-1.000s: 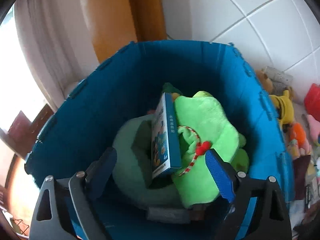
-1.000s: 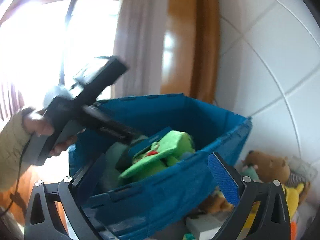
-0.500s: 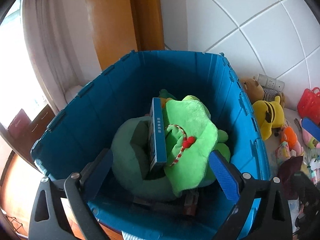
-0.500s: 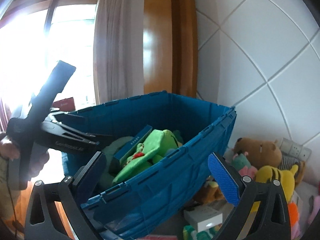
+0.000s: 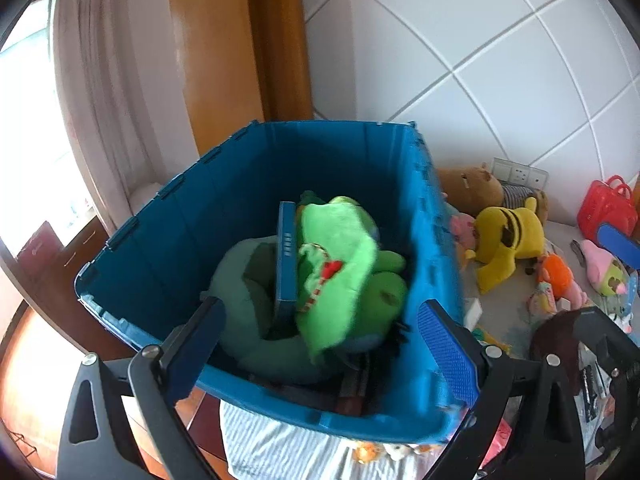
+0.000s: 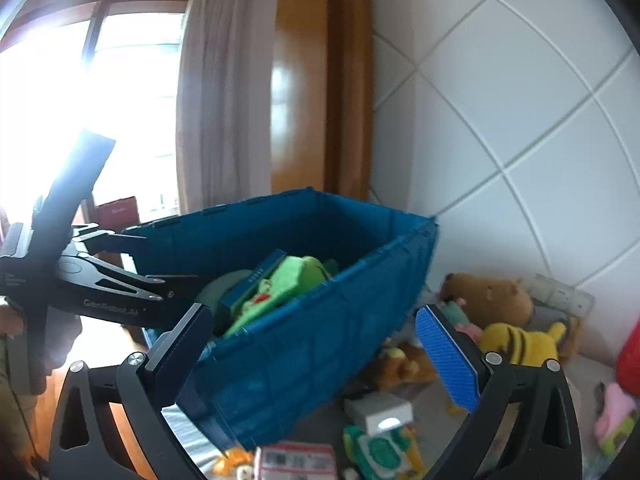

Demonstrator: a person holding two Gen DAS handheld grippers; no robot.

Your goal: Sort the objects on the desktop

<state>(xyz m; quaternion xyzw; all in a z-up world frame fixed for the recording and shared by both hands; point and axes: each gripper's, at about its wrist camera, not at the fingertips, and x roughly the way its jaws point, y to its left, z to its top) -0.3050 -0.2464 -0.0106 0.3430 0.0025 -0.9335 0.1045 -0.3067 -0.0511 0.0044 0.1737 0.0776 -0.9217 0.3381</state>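
A blue bin (image 5: 160,248) holds a bright green plush (image 5: 340,248), a blue box (image 5: 286,264) standing on edge and a pale green cushion (image 5: 236,280). My left gripper (image 5: 320,352) hangs open and empty above the bin's near rim. In the right wrist view the same bin (image 6: 320,328) sits left of centre, with the green plush (image 6: 288,280) showing over its wall. My right gripper (image 6: 316,360) is open and empty, outside the bin on its right side. The left gripper (image 6: 168,258) reaches toward the bin from the left, held by a hand.
Right of the bin lie a yellow plush (image 5: 508,236), a brown bear (image 5: 468,188), a red basket (image 5: 606,208), a pink toy (image 5: 600,264) and a white box (image 6: 380,412). Tiled wall stands behind; a curtain and wooden frame are at the back left.
The left gripper has drawn back out of the bin to above its near rim. The right gripper has also backed off and swung right, bringing more toys into view.
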